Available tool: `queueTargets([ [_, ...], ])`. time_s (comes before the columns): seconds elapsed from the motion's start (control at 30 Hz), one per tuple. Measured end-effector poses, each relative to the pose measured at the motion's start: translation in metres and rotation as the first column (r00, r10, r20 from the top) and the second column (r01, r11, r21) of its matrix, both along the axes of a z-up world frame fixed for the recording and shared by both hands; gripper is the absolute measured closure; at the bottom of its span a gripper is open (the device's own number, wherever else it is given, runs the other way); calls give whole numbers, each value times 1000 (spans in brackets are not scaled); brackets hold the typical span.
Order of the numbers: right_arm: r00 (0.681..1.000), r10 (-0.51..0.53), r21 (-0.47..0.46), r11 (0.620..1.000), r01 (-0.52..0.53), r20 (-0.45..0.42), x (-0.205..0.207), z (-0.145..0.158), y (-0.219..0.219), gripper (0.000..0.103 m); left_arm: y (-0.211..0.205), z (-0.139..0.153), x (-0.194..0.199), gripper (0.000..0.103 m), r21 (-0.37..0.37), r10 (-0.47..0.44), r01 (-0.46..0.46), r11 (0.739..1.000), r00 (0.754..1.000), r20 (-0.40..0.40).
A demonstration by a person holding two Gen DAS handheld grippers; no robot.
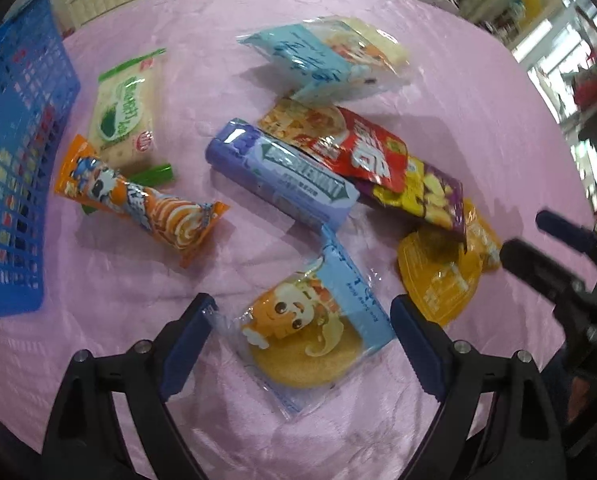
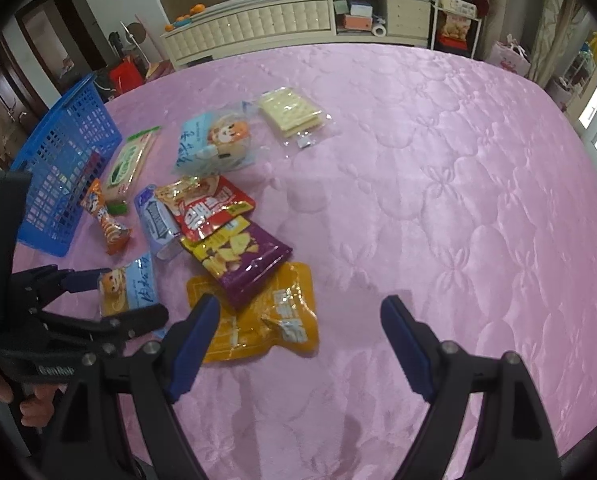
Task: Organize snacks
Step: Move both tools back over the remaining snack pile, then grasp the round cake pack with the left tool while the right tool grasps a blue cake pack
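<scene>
Snacks lie in a loose bunch on the pink bed cover (image 2: pixel 438 200). The cake packet (image 1: pixel 310 328), light blue with a cartoon face on it, sits right between the two fingers of the left gripper (image 1: pixel 302 320). The fingers are spread wide, one on each side of the packet. They look very close to its clear edges, but I cannot tell if they touch it.

The right gripper (image 2: pixel 300 322) is spread wide too. Nothing is between its fingers, only pink cover. Its left finger is over the edge of the yellow packet (image 2: pixel 258 316).

A purple chip bag (image 2: pixel 238 260) lies partly on top of the yellow packet. A red packet (image 2: pixel 206 208) lies partly on the purple bag. Beside the red packet is a light purple gum pack (image 1: pixel 282 180). An orange wrapped snack (image 1: pixel 138 200) and a green cracker pack (image 1: pixel 126 112) lie close to the blue basket (image 1: pixel 14 160), which stands at the left. Farther back lie another light blue cake packet (image 2: pixel 214 144) and a clear pack of pale crackers (image 2: pixel 290 114).
</scene>
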State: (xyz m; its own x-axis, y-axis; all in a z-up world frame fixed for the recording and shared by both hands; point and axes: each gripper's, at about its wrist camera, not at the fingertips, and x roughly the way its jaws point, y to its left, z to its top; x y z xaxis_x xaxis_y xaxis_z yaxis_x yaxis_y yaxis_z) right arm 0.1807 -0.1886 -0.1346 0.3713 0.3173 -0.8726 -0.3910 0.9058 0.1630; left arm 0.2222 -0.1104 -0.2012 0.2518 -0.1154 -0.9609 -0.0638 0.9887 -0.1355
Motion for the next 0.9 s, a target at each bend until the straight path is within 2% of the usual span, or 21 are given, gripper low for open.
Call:
queueTargets([
  [0.2, 1000, 4, -2, 1000, -4, -10, -4, 1, 8, 17, -6, -2, -8, 18, 11, -80, 80, 997, 997, -6],
  [0.27, 1000, 5, -1, 1000, -5, -14, -5, 3, 10, 17, -6, -1, -11, 28, 7, -84, 84, 996, 996, -3],
  [0.33, 1000, 5, -1, 1000, -5, -16, -6, 4, 13, 17, -3, 4, -18, 38, -31, -86, 86, 996, 996, 7],
  [0.53, 1000, -3, -70, 998, 4, 17, -8, 12, 22, 17, 9, 12, -39, 48, -64, -99, 102, 993, 994, 55],
  [0.77, 998, 22, -94, 995, -17, 51, -3, 28, 36, 17, 29, 47, -52, 49, -67, -81, 93, 993, 983, 162],
  [0.9, 996, 68, -99, 993, -61, 65, 3, 39, 53, 17, 43, 70, -50, 49, -34, -63, 72, 997, 972, 225],
])
